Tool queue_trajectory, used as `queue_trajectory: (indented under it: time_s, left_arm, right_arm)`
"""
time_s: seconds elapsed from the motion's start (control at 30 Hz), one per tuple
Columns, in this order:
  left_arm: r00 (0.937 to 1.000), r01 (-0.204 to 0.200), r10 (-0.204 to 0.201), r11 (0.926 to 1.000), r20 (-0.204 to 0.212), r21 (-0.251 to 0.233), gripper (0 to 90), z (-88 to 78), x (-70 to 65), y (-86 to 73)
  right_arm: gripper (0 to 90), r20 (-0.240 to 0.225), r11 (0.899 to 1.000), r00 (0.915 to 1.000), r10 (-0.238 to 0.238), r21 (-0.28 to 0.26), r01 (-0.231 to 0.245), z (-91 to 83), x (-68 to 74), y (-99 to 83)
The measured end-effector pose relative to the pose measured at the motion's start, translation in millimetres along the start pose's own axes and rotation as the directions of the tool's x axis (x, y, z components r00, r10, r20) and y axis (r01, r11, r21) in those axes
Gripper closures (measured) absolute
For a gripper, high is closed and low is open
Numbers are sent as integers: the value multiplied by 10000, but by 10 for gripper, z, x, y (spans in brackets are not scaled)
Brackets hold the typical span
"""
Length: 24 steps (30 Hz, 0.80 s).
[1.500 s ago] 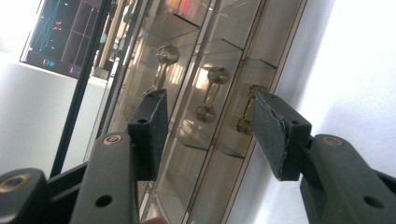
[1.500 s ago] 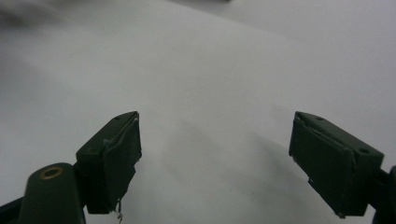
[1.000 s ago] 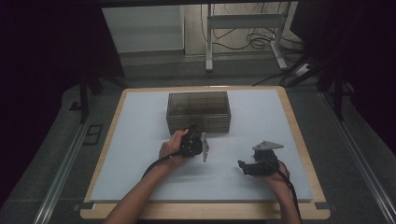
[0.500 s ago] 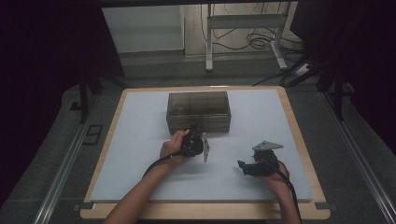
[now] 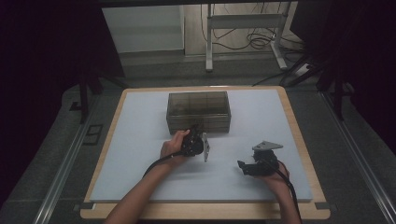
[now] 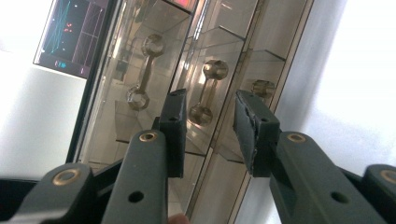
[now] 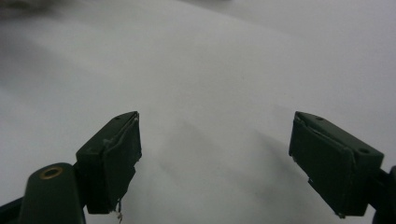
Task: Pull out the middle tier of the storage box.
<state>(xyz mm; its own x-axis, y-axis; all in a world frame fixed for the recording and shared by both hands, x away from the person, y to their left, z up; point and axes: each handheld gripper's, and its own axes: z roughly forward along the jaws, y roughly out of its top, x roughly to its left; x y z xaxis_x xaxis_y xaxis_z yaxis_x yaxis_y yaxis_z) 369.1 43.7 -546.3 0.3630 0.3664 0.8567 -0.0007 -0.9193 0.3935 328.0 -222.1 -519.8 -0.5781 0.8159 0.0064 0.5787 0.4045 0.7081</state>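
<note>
At table centre-left, L gripper sits right at the front face of a smoked transparent drawer box, which stands on the white mat toward the far side, roughly mid-width. L gripper view: jaws bracket one of the small dumbbell-shaped drawer handles. The pads stand to either side of it w/ gaps showing on both, so no contact yet as far as I can tell. Jaws partly closed, nothing clamped. A second handle lies to the left of it in that view, a third knob to the right.

Progress, judged: approach and alignment on the handle look done. Left to do: finish the pinch, then pull the drawer out. Drawers appear flush w/ the box front, i.e. nothing opened yet. Early stage.

R side: R gripper rests low over the mat near the front-right, well apart from the box, jaws wide apart and empty; R gripper view has plain white mat between the pads.

Diff vs earlier frames: L jaws have just been closing, w/ the handle between them. Both hands sit at the same spots in the high view; box not shifted. R gripper unchanged, idle.
</note>
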Motion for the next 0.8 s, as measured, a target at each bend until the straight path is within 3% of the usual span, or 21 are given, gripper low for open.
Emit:
queue_trajectory:
  time_s: [0.33, 0.8]
  left_arm:
    - [9998, -132, 132, 9999, -131, -4, 672, 10, -25, 4]
    - [9995, -27, 25, 10000, -322, -69, 774, 8, -3, -4]
  right_arm:
    - [165, 22, 10000, 10000, -2, 2, 2, -7, -5, 0]
    - [165, -1, 10000, 10000, -12, -49, 12, -8, -4, 3]
